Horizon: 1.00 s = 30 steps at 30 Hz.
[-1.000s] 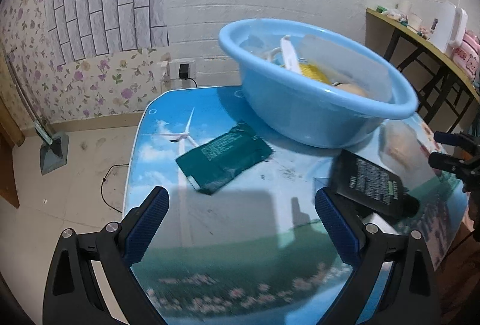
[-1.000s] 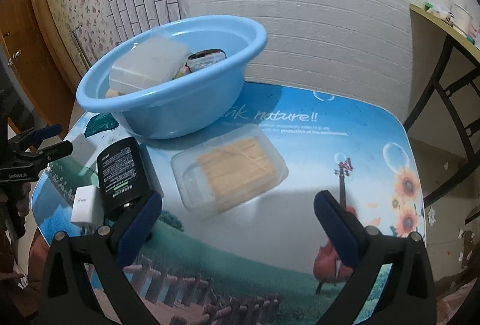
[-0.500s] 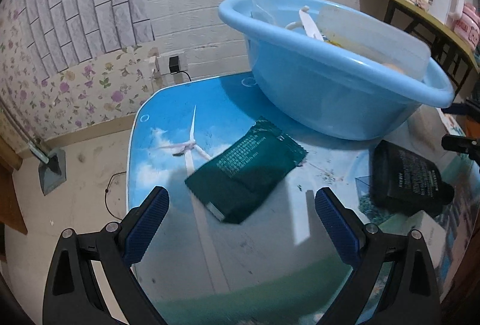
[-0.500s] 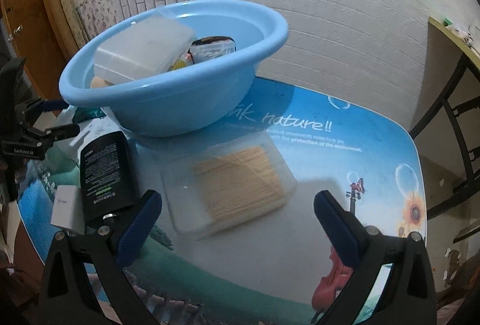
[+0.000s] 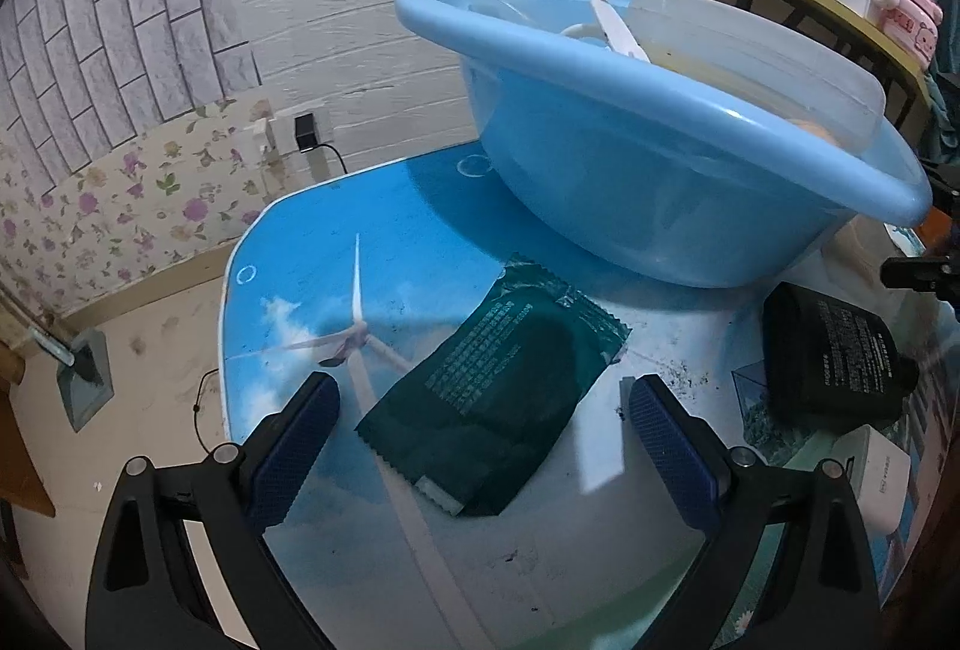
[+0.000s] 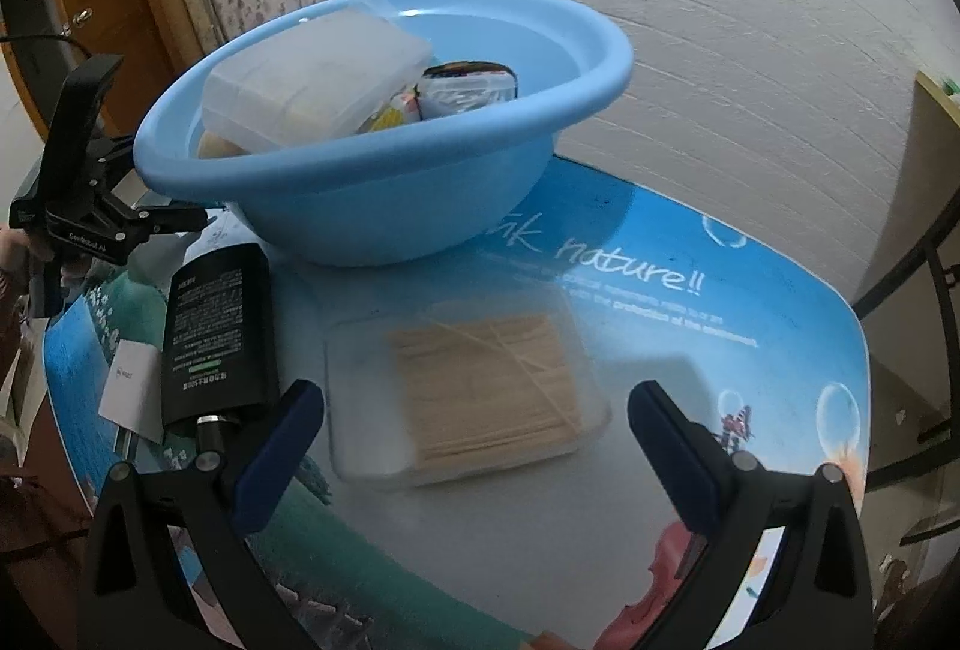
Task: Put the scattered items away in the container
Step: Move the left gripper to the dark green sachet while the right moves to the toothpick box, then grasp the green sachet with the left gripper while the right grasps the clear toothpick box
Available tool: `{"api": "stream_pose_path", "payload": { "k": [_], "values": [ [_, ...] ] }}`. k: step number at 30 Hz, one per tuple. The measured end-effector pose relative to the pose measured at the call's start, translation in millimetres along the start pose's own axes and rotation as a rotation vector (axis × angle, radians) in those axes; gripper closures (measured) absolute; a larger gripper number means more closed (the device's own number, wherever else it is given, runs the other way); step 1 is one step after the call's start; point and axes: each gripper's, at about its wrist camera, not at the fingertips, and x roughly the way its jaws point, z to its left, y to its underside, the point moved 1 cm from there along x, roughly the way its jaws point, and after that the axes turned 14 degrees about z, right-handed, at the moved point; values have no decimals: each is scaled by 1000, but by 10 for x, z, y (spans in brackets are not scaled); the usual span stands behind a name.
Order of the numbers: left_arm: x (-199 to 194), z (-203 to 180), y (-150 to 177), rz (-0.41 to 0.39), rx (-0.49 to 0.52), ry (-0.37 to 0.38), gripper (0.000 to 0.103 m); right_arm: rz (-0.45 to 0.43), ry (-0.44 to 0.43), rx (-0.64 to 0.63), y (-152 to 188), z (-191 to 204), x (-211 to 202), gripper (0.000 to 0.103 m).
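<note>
Basin [image 5: 690,206] sits at the far middle of the bench [image 5: 372,242], already holding a clear box, a packet and a white utensil. Still out on the bench are a green pouch [image 5: 498,398], a clear toothpick box [image 6: 474,392], a black bottle [image 6: 219,332] and a small white block [image 6: 129,389].

The left gripper [image 5: 480,440] hovers with its jaws wide apart and empty, and the pouch lies flat right between them, a little ahead. Its long axis runs diagonally, near-left to far-right, pointing toward the basin just beyond it. The right gripper [image 6: 474,440] also has its jaws apart and empty, straddling the toothpick box, whose long side lies roughly across the jaws; the bottle lies just left of it, cap toward the near edge.

Each hand seems set on the item in front of it. The pouch is thin and flat on a glossy printed surface, so pinching an edge looks harder than closing on the box.

Around the bench are a white brick-pattern wall, floral wallpaper, a wall socket and a side shelf.
</note>
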Motion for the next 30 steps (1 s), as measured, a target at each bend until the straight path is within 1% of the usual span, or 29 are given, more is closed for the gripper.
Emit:
{"api": "stream_pose_path", "payload": {
  "k": [1, 4, 6, 7, 9, 11, 15, 18, 21, 23, 30],
  "values": [
    [0, -7, -4, -1, 5, 3, 6, 2, -2, -2, -6, 4, 11, 0],
    [-17, -34, -9, -10, 28, 11, 14, 8, -23, -3, -28, -3, 55, 0],
    [-32, -61, -15, -13, 44, 16, 24, 10, -27, -1, -43, -1, 82, 0],
    [-38, -78, -17, -13, 52, 17, 26, 10, -27, -2, -47, 5, 89, 0],
    [-57, -102, -19, -13, 65, 18, 42, 9, -33, -5, -56, 18, 98, 0],
    [-75, -119, -20, -12, 74, 21, 49, 2, -44, -5, -58, 19, 89, 0],
    [-87, -138, -2, -7, 85, 21, 50, 5, -62, 13, -49, -7, 98, 0],
    [-103, -161, 32, -6, 76, 19, 50, 29, -68, 33, -29, -3, 118, 0],
    [-123, -191, 79, -7, 64, 18, 50, 37, -83, 55, 15, -30, 100, 4],
    [-134, -212, 107, -9, 57, 16, 50, 38, -89, 66, 57, -44, 80, 4],
    [-171, -297, 210, -20, -31, -8, 50, 13, -64, 123, 175, -99, 8, 5]
  ]
}}
